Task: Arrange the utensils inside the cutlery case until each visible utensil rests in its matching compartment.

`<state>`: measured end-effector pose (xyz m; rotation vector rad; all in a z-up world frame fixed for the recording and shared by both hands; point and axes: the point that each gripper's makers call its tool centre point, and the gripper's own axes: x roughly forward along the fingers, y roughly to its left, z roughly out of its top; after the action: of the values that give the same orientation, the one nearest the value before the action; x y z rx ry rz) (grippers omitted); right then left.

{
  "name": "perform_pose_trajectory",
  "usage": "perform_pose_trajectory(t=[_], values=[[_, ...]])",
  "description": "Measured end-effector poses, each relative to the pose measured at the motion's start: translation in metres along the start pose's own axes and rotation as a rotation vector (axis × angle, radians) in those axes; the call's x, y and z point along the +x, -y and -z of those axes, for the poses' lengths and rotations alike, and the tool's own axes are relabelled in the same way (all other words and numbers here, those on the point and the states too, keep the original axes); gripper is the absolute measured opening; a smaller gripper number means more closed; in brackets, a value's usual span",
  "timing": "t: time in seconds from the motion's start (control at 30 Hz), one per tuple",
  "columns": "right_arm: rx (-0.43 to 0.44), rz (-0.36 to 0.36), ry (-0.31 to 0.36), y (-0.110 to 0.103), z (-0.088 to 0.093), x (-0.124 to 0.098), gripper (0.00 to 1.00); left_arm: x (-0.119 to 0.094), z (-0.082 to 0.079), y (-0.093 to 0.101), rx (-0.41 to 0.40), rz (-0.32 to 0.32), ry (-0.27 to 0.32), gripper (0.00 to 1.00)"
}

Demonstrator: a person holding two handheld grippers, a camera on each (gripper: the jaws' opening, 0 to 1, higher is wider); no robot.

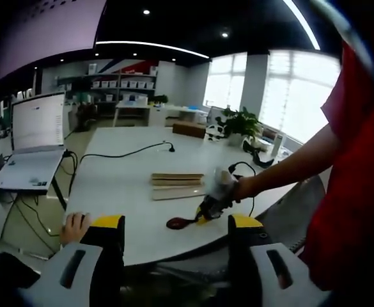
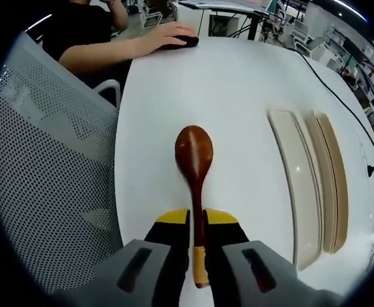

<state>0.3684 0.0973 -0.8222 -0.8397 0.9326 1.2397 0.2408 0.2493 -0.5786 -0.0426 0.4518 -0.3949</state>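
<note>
spoon [image 2: 194, 153] in right tongs [image 2: 197, 225] (case [image 2: 305, 185] alongside)

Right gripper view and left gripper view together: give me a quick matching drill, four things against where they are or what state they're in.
Things:
1. wooden spoon
2. cutlery case
3. laptop
4. left gripper

States:
A. open, holding nothing
B. standing open at the table's far left end in the left gripper view
C. clamped by its handle in the right gripper, bowl pointing away
D. lying on the white table, apart from the spoon

Pairs: 1-C, 2-D, 3-B, 4-A
</note>
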Motion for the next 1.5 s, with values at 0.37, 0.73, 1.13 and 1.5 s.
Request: perform_pose_trajectory(t=[0.37, 0.73, 1.13, 1.5], values=[[0.026, -0.019, -0.045, 0.0, -0.001, -0.002, 0.02, -0.002, -0.002, 0.0, 0.008, 0.001, 0.001, 0.67], [0.043, -0.009, -0.024, 0.003, -0.004, -0.015, 0.01, -0.001, -0.007, -0.002, 0.021, 0.002, 0.007, 0.67], [0.082, 0.016, 0.007, 0.011, -0.006, -0.026, 0.01, 0.0, -0.005, 0.0, 0.017, 0.011, 0.008, 0.67], [0.093, 0.024, 0.034, 0.012, -0.014, -0.035, 0.01, -0.003, -0.003, -0.003, 0.014, -0.002, 0.004, 0.67]])
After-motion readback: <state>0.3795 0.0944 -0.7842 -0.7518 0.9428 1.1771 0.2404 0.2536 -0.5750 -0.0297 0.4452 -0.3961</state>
